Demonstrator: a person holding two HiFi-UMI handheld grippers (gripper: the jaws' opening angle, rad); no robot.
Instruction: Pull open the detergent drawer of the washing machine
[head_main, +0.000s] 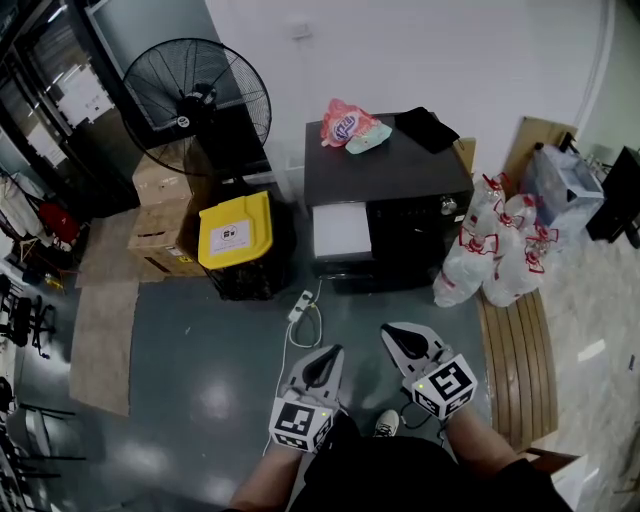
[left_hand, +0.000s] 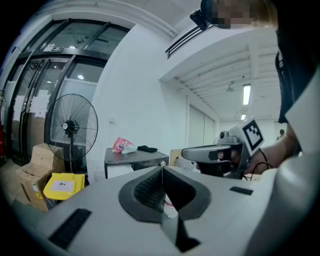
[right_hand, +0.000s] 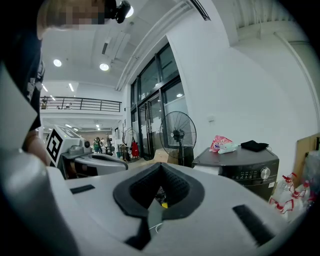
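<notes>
A dark washing machine (head_main: 400, 190) stands against the white wall, with a white detergent drawer panel (head_main: 342, 230) at the left of its front and a silver knob (head_main: 448, 205) at the right. The drawer sits flush and closed. Both grippers hang side by side well in front of the machine, over the floor. My left gripper (head_main: 326, 354) is shut and holds nothing; its own view shows the pads (left_hand: 150, 187) meeting. My right gripper (head_main: 398, 336) is likewise shut and empty, its pads (right_hand: 150, 187) together. Each points level toward the machine (right_hand: 240, 167).
On the machine lie a pink bag (head_main: 345, 122) and a black cloth (head_main: 425, 128). A yellow-lidded bin (head_main: 236, 230), cardboard boxes (head_main: 160, 215) and a standing fan (head_main: 195, 95) are at its left. White plastic bags (head_main: 500, 250) and a wooden bench (head_main: 515, 350) are at its right. A power strip (head_main: 300, 305) lies on the floor.
</notes>
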